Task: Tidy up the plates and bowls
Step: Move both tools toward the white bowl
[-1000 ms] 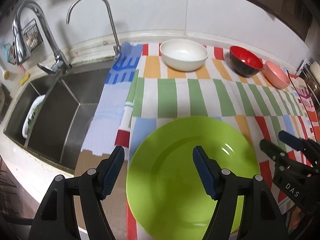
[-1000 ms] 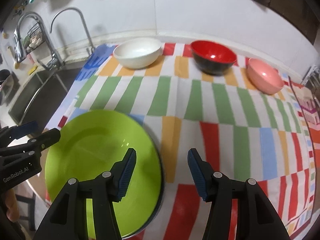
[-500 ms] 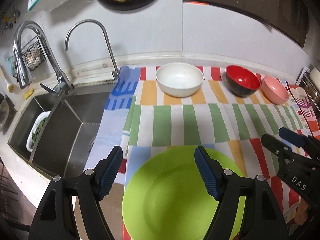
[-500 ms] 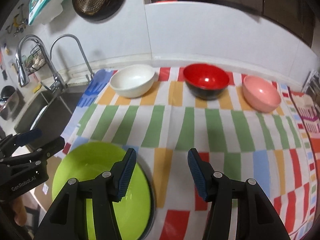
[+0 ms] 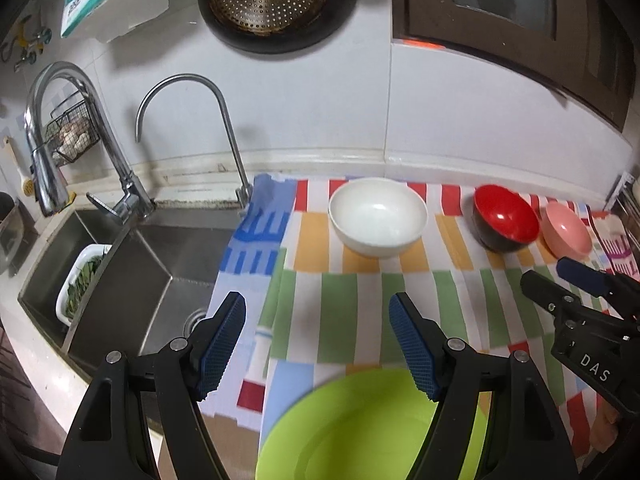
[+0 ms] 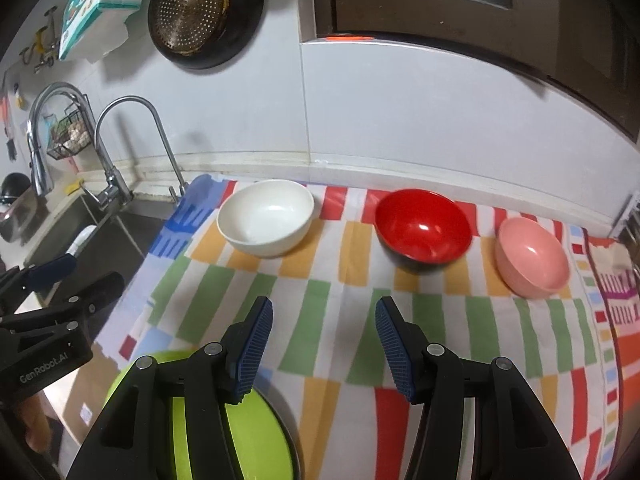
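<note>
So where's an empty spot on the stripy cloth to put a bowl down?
The widest bare stretch is the middle of the cloth, between the green plate and the bowl row: white bowl, red bowl, pink bowl. The back edge is crowded.

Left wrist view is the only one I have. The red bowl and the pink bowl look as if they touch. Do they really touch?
Observer: No. In the right wrist view the red bowl and the pink bowl stand apart, with striped cloth between them.
Operator: I see the right gripper only from the side. Does it hold anything?
Observer: No. The right gripper is open, and nothing is between its fingers.
Operator: Is something under the green plate?
Observer: Yes. A dark rim shows under the right edge of the green plate. What it belongs to, I cannot tell.
</note>
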{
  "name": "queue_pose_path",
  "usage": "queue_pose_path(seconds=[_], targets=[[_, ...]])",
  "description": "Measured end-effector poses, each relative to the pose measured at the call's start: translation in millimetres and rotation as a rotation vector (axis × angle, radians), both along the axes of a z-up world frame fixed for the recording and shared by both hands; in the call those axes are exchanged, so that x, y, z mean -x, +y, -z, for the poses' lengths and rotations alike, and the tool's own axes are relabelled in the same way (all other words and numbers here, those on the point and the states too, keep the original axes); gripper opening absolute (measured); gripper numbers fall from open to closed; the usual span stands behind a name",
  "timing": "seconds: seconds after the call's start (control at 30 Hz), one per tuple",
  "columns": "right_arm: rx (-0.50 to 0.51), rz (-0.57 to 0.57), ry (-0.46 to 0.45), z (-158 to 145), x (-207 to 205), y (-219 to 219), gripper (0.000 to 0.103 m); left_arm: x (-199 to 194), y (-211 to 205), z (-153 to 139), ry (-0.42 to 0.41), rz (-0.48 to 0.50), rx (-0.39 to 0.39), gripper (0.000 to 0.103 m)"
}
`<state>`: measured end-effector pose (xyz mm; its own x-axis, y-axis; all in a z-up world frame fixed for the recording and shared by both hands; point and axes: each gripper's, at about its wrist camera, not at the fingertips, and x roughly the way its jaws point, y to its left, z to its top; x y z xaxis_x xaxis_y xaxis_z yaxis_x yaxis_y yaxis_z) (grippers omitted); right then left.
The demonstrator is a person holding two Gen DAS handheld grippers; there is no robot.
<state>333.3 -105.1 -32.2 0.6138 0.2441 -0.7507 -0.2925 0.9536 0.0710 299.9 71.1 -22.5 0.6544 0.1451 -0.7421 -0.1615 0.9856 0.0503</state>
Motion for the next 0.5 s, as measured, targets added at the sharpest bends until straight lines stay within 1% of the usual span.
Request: queue_pose_path(seconds=[0.27, 0.5], targets=[[-0.030, -0.013, 0.016, 4.8, -40.9, 11.5, 0.055, -36.6, 8.9, 1.0, -0.014, 0.000, 0.003, 0.074], [-0.042, -0.011, 0.034, 13.6, -75.9, 23.0, 0.055, -72.1, 14.6, 12.1, -0.008, 0.009, -0.017, 0.074]])
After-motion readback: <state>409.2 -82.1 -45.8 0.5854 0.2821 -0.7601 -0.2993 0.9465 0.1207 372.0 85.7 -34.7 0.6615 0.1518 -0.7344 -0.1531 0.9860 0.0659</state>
